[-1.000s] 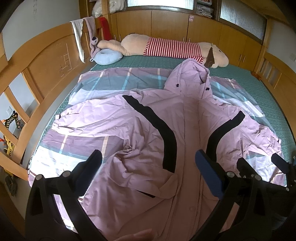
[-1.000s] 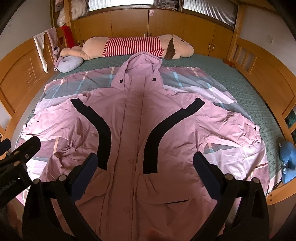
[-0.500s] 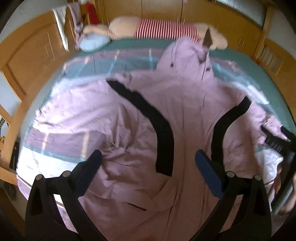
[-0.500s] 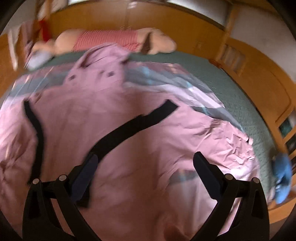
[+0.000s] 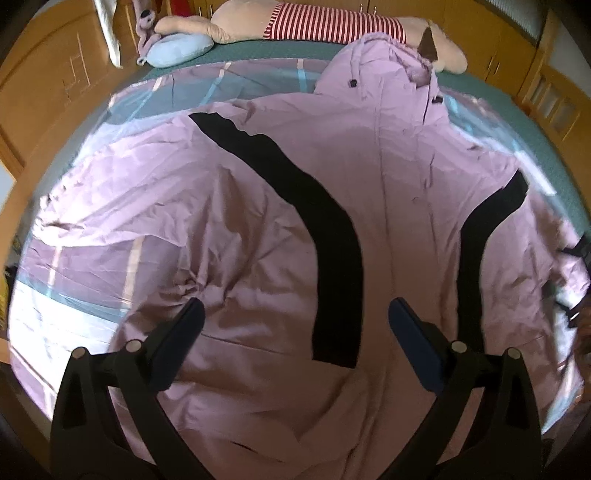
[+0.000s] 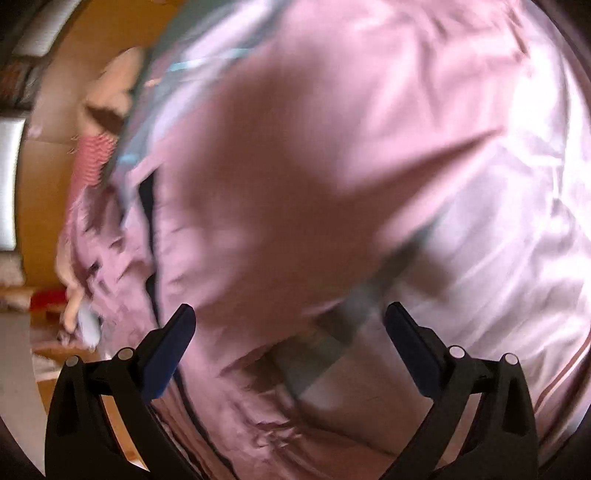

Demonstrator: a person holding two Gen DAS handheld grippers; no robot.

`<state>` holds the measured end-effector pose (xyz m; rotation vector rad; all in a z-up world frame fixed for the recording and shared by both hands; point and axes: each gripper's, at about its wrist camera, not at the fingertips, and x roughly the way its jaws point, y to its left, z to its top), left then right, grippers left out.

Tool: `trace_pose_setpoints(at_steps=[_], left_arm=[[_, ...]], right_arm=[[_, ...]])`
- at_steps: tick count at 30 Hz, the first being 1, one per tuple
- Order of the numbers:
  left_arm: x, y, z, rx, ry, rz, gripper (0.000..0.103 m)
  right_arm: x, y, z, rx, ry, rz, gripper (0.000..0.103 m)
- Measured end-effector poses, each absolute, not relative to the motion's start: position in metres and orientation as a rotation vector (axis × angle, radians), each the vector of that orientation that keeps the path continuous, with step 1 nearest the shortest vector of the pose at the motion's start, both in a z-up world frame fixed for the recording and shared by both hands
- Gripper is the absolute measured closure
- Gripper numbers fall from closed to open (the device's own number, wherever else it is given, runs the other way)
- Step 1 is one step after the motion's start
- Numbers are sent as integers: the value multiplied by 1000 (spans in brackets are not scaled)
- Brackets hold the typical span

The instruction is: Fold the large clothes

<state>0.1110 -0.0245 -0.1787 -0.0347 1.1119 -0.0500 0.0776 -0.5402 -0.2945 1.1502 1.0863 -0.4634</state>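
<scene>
A large pink hooded jacket (image 5: 258, 206) with two curved black stripes lies spread face-up on the bed, hood toward the headboard. My left gripper (image 5: 293, 314) hovers open over its lower front, nothing between the fingers. In the right wrist view, which is blurred and rotated, my right gripper (image 6: 288, 321) stands open close above the jacket's sleeve (image 6: 332, 166) near its cuff end. The right gripper also shows as a dark shape (image 5: 578, 284) at the far right edge of the left wrist view, by the right sleeve.
A plaid sheet (image 5: 74, 302) lies under the jacket on a green mattress (image 5: 546, 140). A long plush toy in a red striped shirt (image 5: 325, 22) and a blue pillow (image 5: 177, 48) lie at the head. Wooden bed rails (image 5: 48, 85) run along both sides.
The left gripper has moved forward and lower over the jacket. The right gripper has swung right and down, turning toward the right sleeve; its view is now rotated and blurred.
</scene>
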Motion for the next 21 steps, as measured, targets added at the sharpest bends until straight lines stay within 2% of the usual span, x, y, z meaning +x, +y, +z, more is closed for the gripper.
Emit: trace_pose_setpoints(at_steps=[3, 6, 11, 12, 13, 15, 18, 21], left_arm=[[110, -18, -177, -94, 1109, -87, 2], [110, -16, -176, -122, 1090, -81, 2], [112, -18, -185, -115, 1129, -84, 2], [112, -19, -186, -112, 1138, -85, 2], [112, -21, -188, -105, 1146, -87, 2], [111, -24, -189, -90, 1148, -96, 2], [110, -25, -188, -73, 1144, -102, 2], [110, -27, -189, -62, 1148, -101, 2]], right_arm=[[88, -550, -296, 1135, 1085, -435, 1], [91, -574, -294, 1123, 1007, -442, 1], [88, -591, -301, 1237, 904, -433, 1], [85, -592, -300, 1228, 901, -441, 5], [86, -590, -296, 1204, 900, -456, 11], [93, -585, -291, 1149, 916, -444, 60], [89, -588, -294, 1155, 900, -415, 81], [86, -588, -284, 1123, 839, -417, 95]])
